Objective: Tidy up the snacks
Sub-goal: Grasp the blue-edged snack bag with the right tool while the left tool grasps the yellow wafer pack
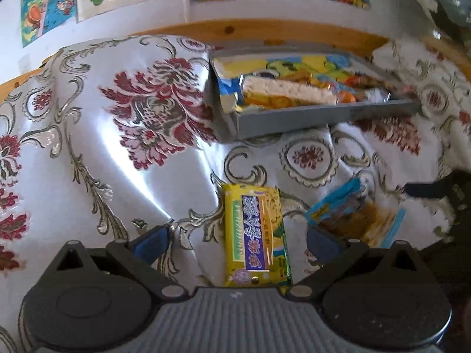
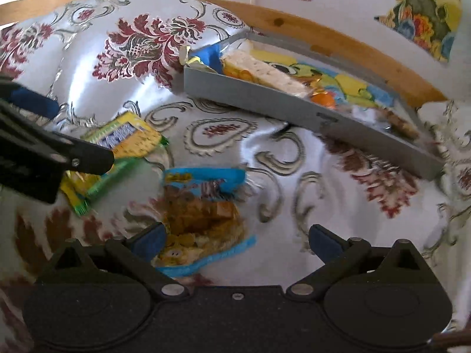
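Yellow snack pack [image 1: 255, 234] purple-labelled, flat between wide left gripper [image 1: 235, 236]; right gripper [image 2: 235, 236] wide.

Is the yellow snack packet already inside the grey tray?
No, the yellow snack packet lies on the flowered tablecloth between the left claw's open fingers, apart from the grey tray.

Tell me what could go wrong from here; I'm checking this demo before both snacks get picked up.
The yellow packet and blue packet lie close together, so the open left tongs might nudge the wrong one. The glossy, wrinkled tablecloth could bunch under a finger. The grey tray already looks full, so an added packet may slide off.
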`<state>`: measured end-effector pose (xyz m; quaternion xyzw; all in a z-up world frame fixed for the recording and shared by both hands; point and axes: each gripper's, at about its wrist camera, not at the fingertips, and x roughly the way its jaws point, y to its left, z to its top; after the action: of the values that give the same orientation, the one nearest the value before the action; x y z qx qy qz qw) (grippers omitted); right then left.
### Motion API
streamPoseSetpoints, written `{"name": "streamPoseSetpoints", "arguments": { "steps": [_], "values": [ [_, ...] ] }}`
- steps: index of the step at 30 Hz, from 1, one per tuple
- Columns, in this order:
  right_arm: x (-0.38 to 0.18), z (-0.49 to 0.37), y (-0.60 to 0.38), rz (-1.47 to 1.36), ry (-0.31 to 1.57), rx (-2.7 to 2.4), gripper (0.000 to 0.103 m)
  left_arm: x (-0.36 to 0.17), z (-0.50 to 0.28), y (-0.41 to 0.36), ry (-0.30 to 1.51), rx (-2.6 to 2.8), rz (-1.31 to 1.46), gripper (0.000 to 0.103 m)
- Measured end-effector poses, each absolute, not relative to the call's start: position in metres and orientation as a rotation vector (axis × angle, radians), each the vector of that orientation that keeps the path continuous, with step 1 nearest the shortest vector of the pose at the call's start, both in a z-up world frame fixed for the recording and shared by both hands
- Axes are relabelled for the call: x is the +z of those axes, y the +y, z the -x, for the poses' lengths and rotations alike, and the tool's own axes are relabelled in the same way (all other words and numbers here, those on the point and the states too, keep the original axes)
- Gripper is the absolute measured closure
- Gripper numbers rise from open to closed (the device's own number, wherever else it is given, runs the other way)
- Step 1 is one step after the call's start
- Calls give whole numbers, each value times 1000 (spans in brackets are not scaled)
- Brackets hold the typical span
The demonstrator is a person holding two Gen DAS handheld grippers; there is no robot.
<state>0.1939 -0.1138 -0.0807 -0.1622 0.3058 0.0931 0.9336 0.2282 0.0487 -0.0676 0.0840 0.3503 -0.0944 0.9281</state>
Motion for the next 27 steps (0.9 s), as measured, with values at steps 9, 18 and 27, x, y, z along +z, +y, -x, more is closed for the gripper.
{"name": "streamPoseSetpoints", "arguments": {
  "steps": [9, 18, 27],
  "values": [
    [-80, -181, -123, 347, 555, 303, 1, -69, -224, 26, 669, -206, -274, 1],
    [-84, -186, -105, 455, 482, 365, 1, -85, -237, 19, 770, -196, -314, 1],
    [-91, -195, -93, 571, 440, 365, 5, -93, -240, 15, 799, -181, -373, 15]
  ]
}}
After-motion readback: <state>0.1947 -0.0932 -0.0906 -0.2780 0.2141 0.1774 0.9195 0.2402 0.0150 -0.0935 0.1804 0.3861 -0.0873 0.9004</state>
